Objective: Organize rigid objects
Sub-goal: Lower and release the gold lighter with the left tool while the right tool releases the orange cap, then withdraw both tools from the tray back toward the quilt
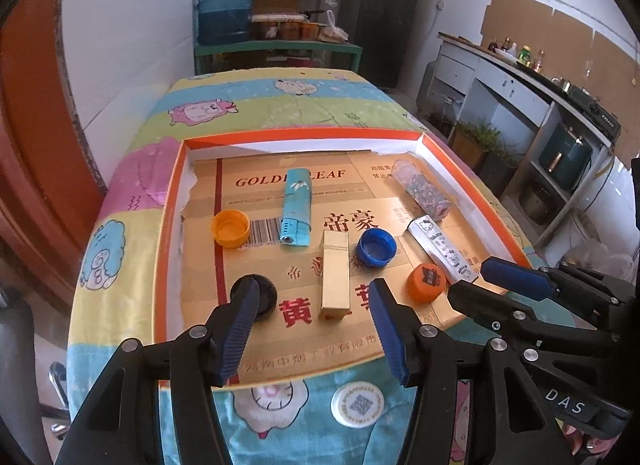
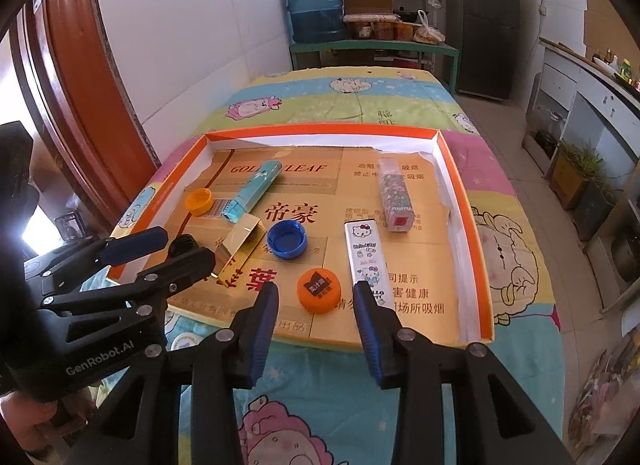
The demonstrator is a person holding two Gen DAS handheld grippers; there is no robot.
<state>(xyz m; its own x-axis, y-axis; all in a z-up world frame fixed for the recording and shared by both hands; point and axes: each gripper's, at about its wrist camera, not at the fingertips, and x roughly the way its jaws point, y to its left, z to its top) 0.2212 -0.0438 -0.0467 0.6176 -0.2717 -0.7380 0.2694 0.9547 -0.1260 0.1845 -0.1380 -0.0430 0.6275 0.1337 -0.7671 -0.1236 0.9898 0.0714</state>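
A shallow orange-rimmed box [image 1: 304, 136] [image 2: 320, 130] holds several small things. In the left wrist view: a gold lighter [image 1: 335, 275], a teal lighter [image 1: 297, 207], a Hello Kitty lighter [image 1: 443, 248], a floral lighter [image 1: 420, 189], an orange cap [image 1: 231, 228], a blue cap [image 1: 376, 247], a printed orange cap [image 1: 426, 282] and a black cap [image 1: 266, 295]. My left gripper [image 1: 314, 329] is open and empty, its fingers on either side of the gold lighter's near end. My right gripper [image 2: 316, 321] is open and empty, just before the printed orange cap [image 2: 319, 289].
A white QR-code cap [image 1: 357, 404] lies on the cartoon blanket [image 2: 516, 265] outside the box's near edge. A wooden door [image 1: 36, 145] stands at the left. Shelves with a water jug [image 2: 314, 5] and a fridge [image 2: 482, 17] stand behind the table.
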